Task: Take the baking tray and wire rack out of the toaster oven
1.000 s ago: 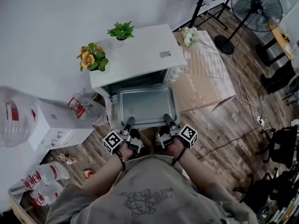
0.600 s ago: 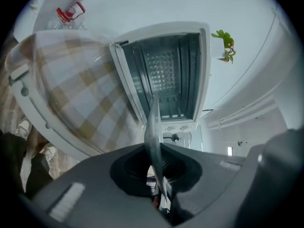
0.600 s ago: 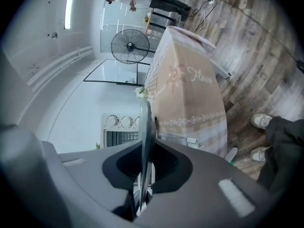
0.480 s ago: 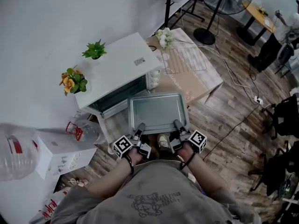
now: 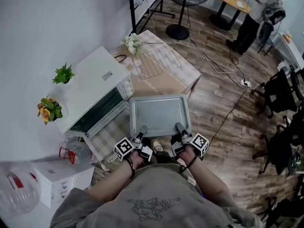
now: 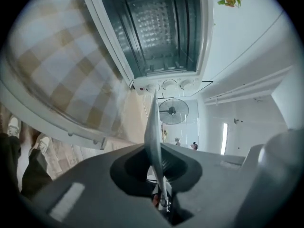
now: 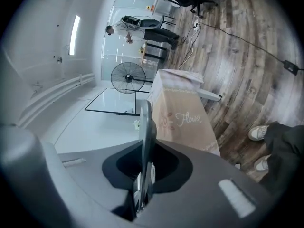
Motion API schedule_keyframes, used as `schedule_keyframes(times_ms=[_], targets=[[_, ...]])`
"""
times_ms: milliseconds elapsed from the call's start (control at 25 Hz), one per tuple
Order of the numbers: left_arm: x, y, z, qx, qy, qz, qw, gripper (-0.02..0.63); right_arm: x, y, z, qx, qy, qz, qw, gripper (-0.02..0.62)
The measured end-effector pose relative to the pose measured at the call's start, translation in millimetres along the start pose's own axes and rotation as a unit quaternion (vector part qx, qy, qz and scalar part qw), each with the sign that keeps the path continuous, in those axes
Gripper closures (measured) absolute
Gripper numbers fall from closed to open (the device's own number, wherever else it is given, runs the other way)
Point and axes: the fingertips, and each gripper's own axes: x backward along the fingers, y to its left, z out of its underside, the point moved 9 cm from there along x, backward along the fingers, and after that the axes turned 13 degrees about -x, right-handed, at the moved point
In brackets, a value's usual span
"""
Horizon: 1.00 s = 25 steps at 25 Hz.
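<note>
In front of the person's body, above the wooden floor [image 5: 228, 127], the baking tray [image 5: 160, 114] is held level and fully clear of the toaster oven [image 5: 92, 96]. Its near rim is pinched in two places. The left gripper [image 5: 141, 129] is pressed onto the left part of the rim and the right gripper [image 5: 178, 127] onto the right part, so that the weight is shared and the flat sheet does not tip. In the left gripper view the tray's thin metal edge [image 6: 153, 137] is seen edge-on, clamped between the jaws. The same narrow edge [image 7: 145, 141] is clamped between the jaws in the right gripper view.

The oven's door [image 5: 97, 122] is dropped open, and in the left gripper view no shelf can be made out inside the cavity [image 6: 156, 27]. The wire rack [image 5: 159, 60] lies flat on top of the cardboard box [image 5: 166, 82] just beside the oven, near a bunch of white flowers [image 5: 133, 42].

Both items are thus judged to be out of the oven, and only the setting down of the tray is judged to remain. A flat, free spot is needed for that, and the box top is partly taken by the rack. Because only a thin rim is gripped, the tray could pivot if one side were lowered before the other.
</note>
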Motion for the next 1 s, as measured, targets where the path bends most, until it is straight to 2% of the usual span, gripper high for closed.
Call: schedule_keyframes(times_ms=[320, 640, 1000], targets=[[-41, -6, 5, 0.0, 0.025, -0.002, 0.9997, 0.571, -8, 11, -31, 0.0, -0.024, -0.006, 1.0, 0.543], [-91, -3, -4, -0.014, 0.038, -0.023, 0.9989, 0.561, -40, 16, -63, -0.008, -0.041, 0.012, 0.999, 0.538], [-126, 12, -11, 0.004, 0.02, -0.067, 0.9975, 0.548, -93, 19, -93, 0.009, -0.021, 0.039, 0.999, 0.528]])
